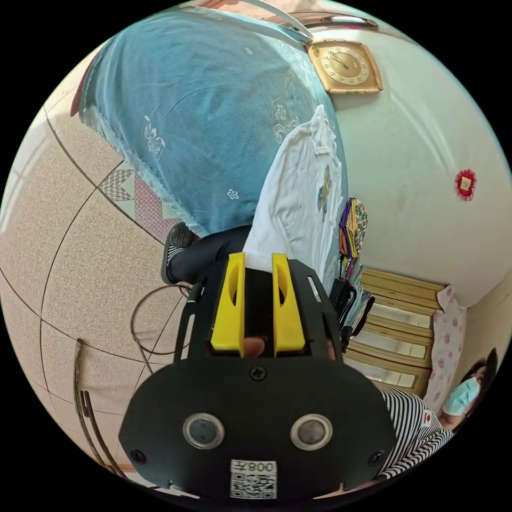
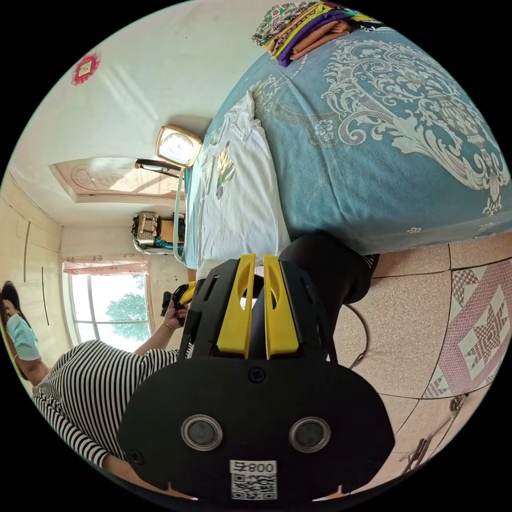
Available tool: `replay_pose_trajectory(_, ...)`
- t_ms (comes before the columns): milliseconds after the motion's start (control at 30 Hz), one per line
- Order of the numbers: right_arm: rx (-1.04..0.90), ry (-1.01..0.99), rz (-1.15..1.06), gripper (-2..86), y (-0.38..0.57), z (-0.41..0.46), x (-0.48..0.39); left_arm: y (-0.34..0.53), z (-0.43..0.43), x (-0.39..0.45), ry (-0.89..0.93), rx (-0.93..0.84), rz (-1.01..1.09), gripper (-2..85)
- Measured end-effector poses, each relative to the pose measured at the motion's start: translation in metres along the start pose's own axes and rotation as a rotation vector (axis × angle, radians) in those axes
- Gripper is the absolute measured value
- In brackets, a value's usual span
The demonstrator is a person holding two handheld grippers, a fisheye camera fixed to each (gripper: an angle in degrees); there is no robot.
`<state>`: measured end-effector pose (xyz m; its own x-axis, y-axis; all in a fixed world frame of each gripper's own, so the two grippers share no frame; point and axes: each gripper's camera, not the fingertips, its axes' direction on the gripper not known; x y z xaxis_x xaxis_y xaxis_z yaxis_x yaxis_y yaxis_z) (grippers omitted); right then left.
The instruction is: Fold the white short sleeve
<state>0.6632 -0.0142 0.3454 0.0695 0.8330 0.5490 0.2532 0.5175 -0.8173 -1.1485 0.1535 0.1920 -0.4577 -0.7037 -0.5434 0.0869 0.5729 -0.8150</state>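
White short sleeve (image 1: 298, 197) flat on bed (image 1: 202, 106)

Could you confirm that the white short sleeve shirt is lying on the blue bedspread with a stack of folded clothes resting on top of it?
Not quite. The white short sleeve shirt does lie on the blue bedspread, but the stack of folded clothes sits apart from it, further along the bed. The right gripper view shows bare bedspread between them.
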Motion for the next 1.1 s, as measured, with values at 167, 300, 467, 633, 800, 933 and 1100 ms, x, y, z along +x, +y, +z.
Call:
replay_pose_trajectory(167, 0.011, -0.011, 0.013, 4.5, 0.021, -0.008, 0.007, 0.011, -0.008, -0.021, 0.078, -0.024, -0.034, 8.2)
replay_pose_trajectory(300, 0.017, -0.016, 0.023, 5.6, 0.036, -0.009, 0.013, 0.014, -0.013, -0.027, 0.095, -0.039, -0.031, 8.2)
replay_pose_trajectory(467, 0.025, -0.013, 0.022, 5.9, 0.046, -0.010, 0.017, 0.016, -0.026, -0.032, 0.108, -0.039, -0.013, 8.2)
replay_pose_trajectory(633, 0.033, -0.014, 0.020, 6.0, 0.053, -0.009, 0.021, 0.018, -0.039, -0.040, 0.144, -0.020, -0.015, 8.2)
replay_pose_trajectory(800, 0.030, -0.007, 0.019, 6.1, 0.055, -0.004, 0.023, 0.019, -0.049, -0.047, 0.163, 0.000, -0.022, 8.1)
replay_pose_trajectory(933, 0.023, 0.003, 0.016, 6.2, 0.057, 0.001, 0.025, 0.019, -0.058, -0.050, 0.172, 0.030, -0.013, 8.2)
replay_pose_trajectory(1100, 0.016, 0.024, 0.015, 6.6, 0.056, 0.007, 0.027, 0.017, -0.069, -0.057, 0.181, 0.071, -0.010, 8.1)
